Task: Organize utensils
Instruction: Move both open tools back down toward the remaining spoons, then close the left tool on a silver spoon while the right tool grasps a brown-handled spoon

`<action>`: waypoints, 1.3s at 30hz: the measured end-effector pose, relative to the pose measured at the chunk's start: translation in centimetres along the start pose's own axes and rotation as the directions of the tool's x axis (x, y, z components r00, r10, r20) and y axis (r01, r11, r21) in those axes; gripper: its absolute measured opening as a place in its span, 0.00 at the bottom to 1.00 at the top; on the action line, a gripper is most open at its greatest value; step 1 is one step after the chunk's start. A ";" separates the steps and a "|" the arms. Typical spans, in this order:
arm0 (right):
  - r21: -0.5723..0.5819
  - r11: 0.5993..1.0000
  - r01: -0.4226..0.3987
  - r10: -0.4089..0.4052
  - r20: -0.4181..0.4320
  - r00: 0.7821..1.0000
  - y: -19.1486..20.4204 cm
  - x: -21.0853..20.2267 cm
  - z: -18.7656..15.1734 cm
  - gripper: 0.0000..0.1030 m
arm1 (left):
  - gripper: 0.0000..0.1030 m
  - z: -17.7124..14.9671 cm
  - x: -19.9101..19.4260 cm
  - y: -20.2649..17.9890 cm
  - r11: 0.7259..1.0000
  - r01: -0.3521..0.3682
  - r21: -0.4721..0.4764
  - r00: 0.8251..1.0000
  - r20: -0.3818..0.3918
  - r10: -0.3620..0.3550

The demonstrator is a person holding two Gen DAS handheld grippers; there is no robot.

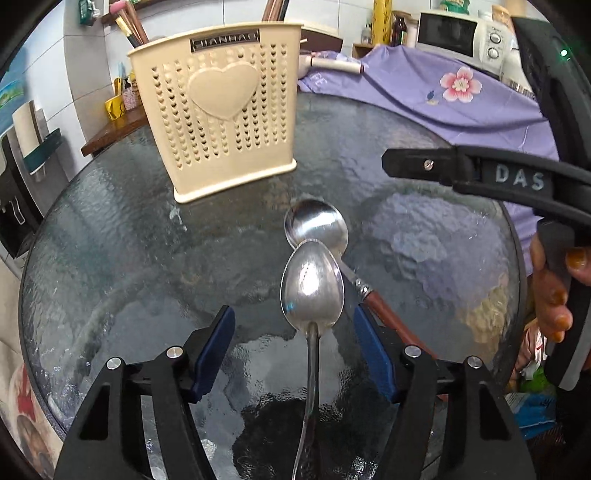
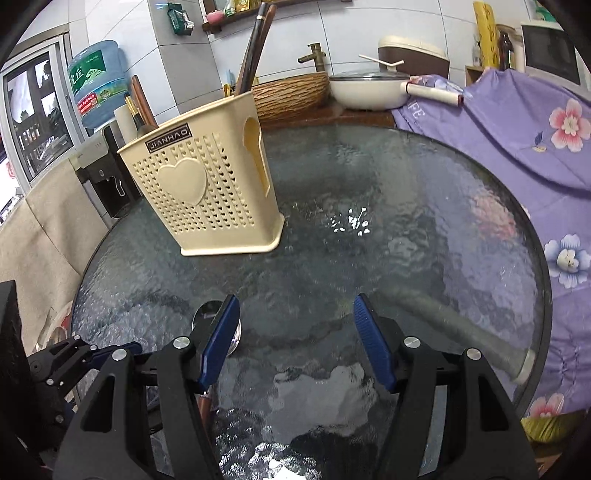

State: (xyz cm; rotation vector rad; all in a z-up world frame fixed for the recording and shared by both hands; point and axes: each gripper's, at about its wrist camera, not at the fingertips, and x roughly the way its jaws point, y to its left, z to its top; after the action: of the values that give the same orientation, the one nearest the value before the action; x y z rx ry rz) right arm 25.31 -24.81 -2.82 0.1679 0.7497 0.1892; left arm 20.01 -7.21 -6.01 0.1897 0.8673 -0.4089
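Textured glass table [image 2: 424, 229], cream utensil holder [image 2: 207, 195], tiled kitchen wall [image 2: 347, 33] behind.

We saw that each handheld gripper, left gripper [image 1: 294, 350] and right gripper [image 2: 296, 341], had black angular arms, silver round screws and ribbed blue pads [image 2: 373, 339]. White letters "DAS" marked the right one's black side.

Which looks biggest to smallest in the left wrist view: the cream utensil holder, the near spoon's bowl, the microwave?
1. Cream utensil holder.
2. Microwave, though it is far off, so its apparent size misleads.
3. Near spoon's bowl, close to the camera.
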 end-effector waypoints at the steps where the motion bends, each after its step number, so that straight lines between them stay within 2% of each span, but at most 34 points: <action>1: 0.000 1.000 -0.001 0.001 -0.001 1.000 0.1 0.0 0.0 0.62 | 0.62 -0.1 0.1 -0.1 1.000 -0.005 0.003 1.000 -0.002 0.005; 6: 0.004 1.000 -0.010 0.010 0.000 1.000 0.3 -0.2 -0.2 0.62 | 0.61 0.5 0.5 -0.2 1.000 -0.012 0.001 1.000 -0.003 0.012; 13: 0.009 1.000 -0.005 0.005 -0.007 1.000 0.4 -0.1 -0.2 0.62 | 0.52 1.8 1.2 -0.8 1.000 -0.024 -0.011 1.000 -0.002 0.024; 19: 0.006 1.000 0.005 -0.004 -0.025 1.000 0.4 0.2 -0.3 0.62 | 0.36 2.0 1.2 -0.2 0.999 -0.018 -0.040 1.000 0.002 0.018; 23: -0.005 1.000 0.005 -0.005 -0.041 0.999 1.0 0.7 -0.4 0.62 | 0.36 2.0 1.0 1.1 0.996 0.005 -0.086 1.000 0.001 -0.004; 34: -0.096 0.995 -0.004 -0.007 -0.115 0.993 4.7 2.3 -1.4 0.62 | 0.36 2.0 1.1 5.7 0.985 -0.053 -0.166 0.998 0.006 0.054; 39: -0.157 0.987 -0.015 -0.010 -0.161 0.987 6.8 3.5 -2.2 0.62 | 0.36 2.3 1.2 6.8 0.982 -0.051 -0.183 0.998 0.011 0.054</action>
State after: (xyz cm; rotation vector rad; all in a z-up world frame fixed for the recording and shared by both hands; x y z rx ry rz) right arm 25.54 -17.23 -5.17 0.0024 0.8916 0.2661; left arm 25.17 -2.15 -5.52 0.0397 0.8776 -0.2793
